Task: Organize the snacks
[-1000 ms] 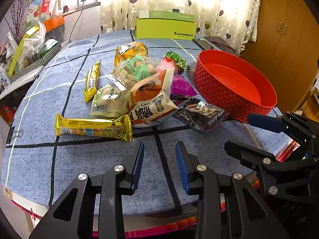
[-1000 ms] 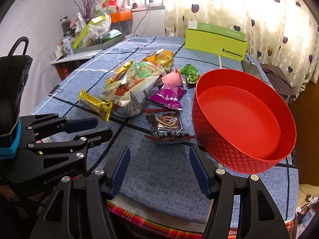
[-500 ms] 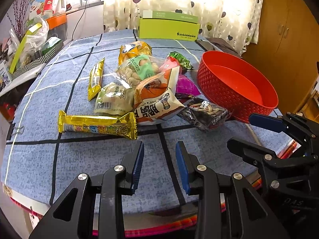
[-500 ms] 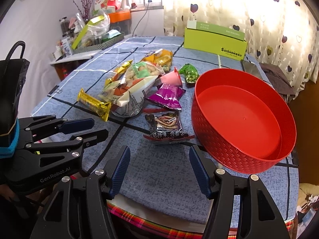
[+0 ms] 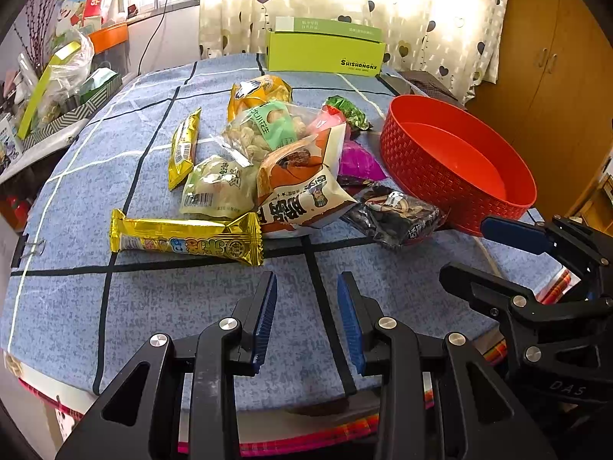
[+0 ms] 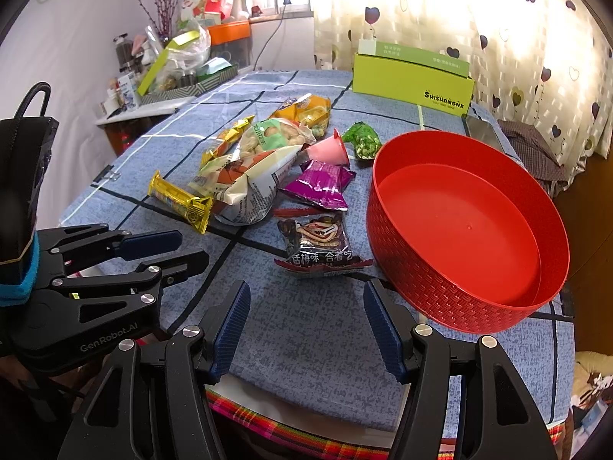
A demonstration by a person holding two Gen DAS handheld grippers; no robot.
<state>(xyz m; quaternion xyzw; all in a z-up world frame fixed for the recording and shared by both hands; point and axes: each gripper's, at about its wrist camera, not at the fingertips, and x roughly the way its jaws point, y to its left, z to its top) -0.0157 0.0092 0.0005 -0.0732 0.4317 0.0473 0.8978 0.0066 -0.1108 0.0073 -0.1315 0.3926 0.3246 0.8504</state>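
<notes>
At the bottom of the left wrist view the left gripper (image 5: 306, 287) hangs over the bare blue checked tablecloth (image 5: 153, 306), its blue pads a narrow gap apart with nothing between them. At the bottom of the right wrist view the right gripper (image 6: 306, 299) stands wide, also empty, above the cloth's near edge. Neither opening has changed over the last second. What differs is slight: in the left view the whole scene has slid a little up and to the right since a second ago, while the right view looks nearly the same.

Just past the left gripper, in the centre of its view, lies the gold bar wrapper (image 5: 187, 237), with the white and orange bag (image 5: 302, 191) touching its right end. The dark snack packet (image 6: 318, 243) lies just above the right gripper, close beside the red basket (image 6: 440, 299), which fills the right half and holds nothing. Farther up, the purple packet (image 6: 320, 186), the peanut bag (image 5: 268, 130) and the green pea packet (image 6: 362, 140) lie in a loose heap as before. At the top stands the lime green box (image 6: 410, 80).
</notes>
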